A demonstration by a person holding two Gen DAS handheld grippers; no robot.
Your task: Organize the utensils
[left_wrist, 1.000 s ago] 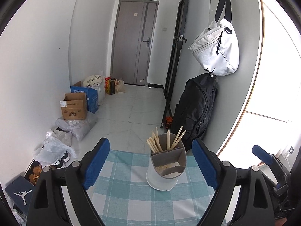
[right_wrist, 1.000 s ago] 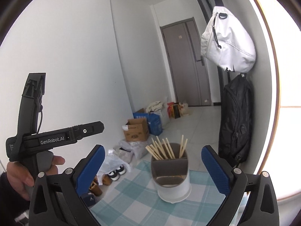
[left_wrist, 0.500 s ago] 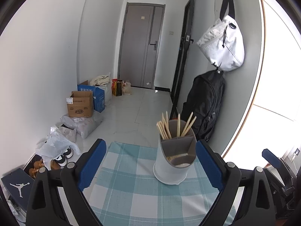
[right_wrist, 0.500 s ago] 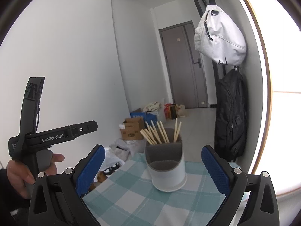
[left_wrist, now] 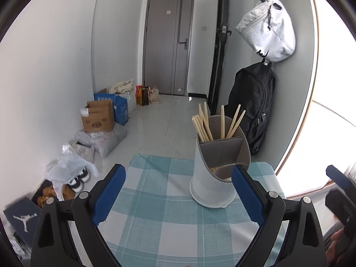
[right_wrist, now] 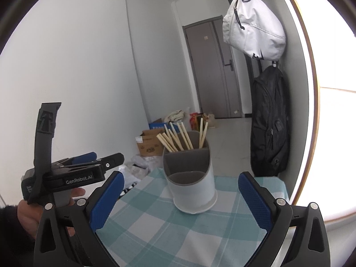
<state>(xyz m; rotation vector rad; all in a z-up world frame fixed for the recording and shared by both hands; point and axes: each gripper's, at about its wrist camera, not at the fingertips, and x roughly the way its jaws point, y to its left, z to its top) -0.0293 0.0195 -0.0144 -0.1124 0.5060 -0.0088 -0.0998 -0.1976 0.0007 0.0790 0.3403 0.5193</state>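
Observation:
A white utensil holder [left_wrist: 211, 178] with grey divided compartments stands on a teal checked tablecloth [left_wrist: 155, 218]. Several wooden chopsticks [left_wrist: 208, 124] stand in its rear compartment. It also shows in the right wrist view [right_wrist: 192, 187], with the chopsticks [right_wrist: 178, 138] at the back. My left gripper [left_wrist: 178, 191] is open and empty, short of the holder, which sits near its right finger. My right gripper [right_wrist: 181, 198] is open and empty, with the holder between and beyond its fingers. The left gripper body [right_wrist: 73, 173] shows at the left of the right wrist view.
A black backpack [left_wrist: 253, 109] and a white bag [left_wrist: 269, 29] hang on the right wall. Cardboard boxes [left_wrist: 98, 116], bags and shoes [left_wrist: 75, 178] line the floor at the left. A grey door [left_wrist: 168, 44] is at the far end. The table's far edge [left_wrist: 160, 156] lies just behind the holder.
Both grippers have shifted relative to the holder; it now sits larger and further right in the left view. In the right view the left gripper has come closer and lower. Both grippers stayed open.

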